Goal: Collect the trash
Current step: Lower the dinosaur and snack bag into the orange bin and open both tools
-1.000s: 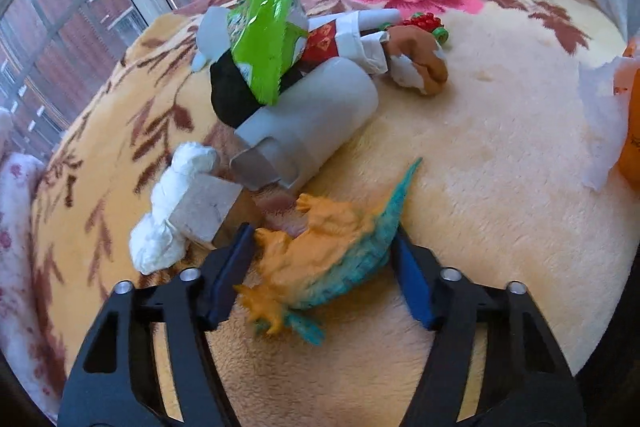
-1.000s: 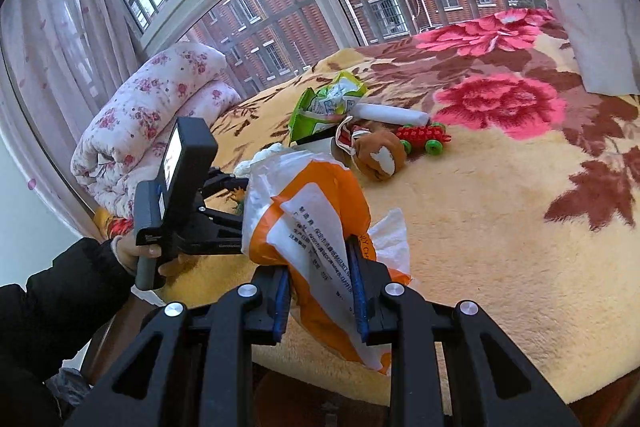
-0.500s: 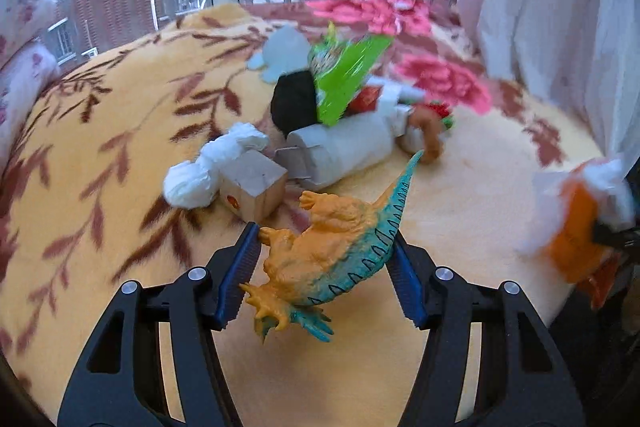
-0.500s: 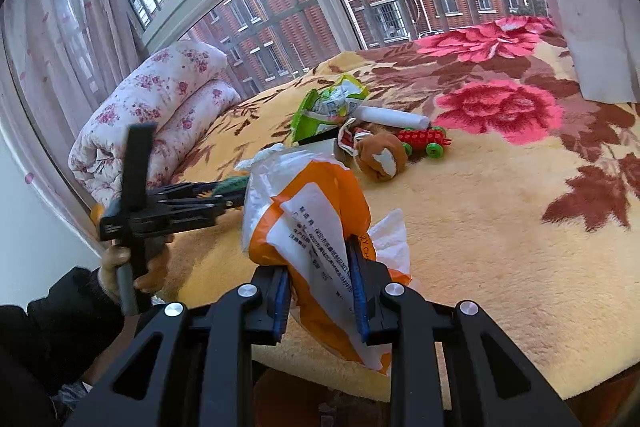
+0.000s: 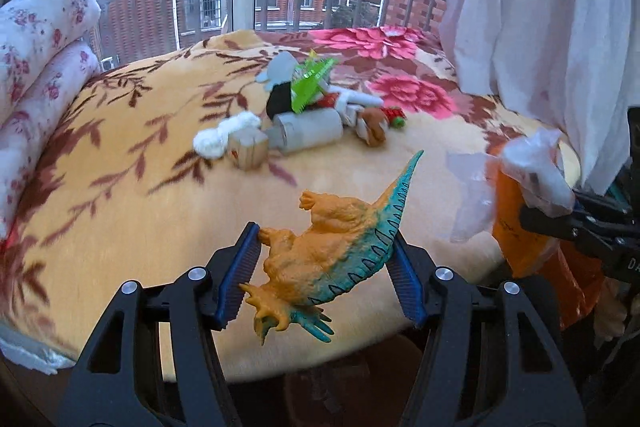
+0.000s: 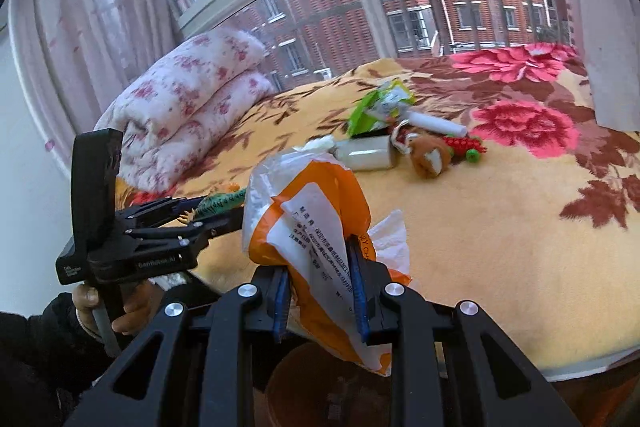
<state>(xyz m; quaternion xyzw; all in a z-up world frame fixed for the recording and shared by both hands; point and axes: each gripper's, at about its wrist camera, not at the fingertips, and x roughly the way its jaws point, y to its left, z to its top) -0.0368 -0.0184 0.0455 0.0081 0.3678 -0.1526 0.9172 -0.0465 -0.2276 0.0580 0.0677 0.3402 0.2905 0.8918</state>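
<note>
My left gripper (image 5: 324,267) is shut on an orange and teal toy dinosaur (image 5: 332,251) and holds it in the air above the near edge of the bed. It also shows in the right wrist view (image 6: 224,203), left of the bag. My right gripper (image 6: 320,291) is shut on an orange and white plastic bag (image 6: 312,211), held up by the bed's edge; the bag shows at the right of the left wrist view (image 5: 528,195).
A pile lies mid-bed on the flowered blanket (image 5: 140,163): green wrapper (image 5: 312,83), grey cardboard tube (image 5: 308,131), white tissue wad (image 5: 224,135), wooden block (image 5: 248,151), brown plush (image 5: 372,131). A folded quilt (image 6: 184,107) lies left. A white curtain (image 5: 540,7) hangs right.
My left gripper has lifted the dinosaur off the blanket and drawn back from the pile toward the bag. My right gripper has held the bag nearly still.
</note>
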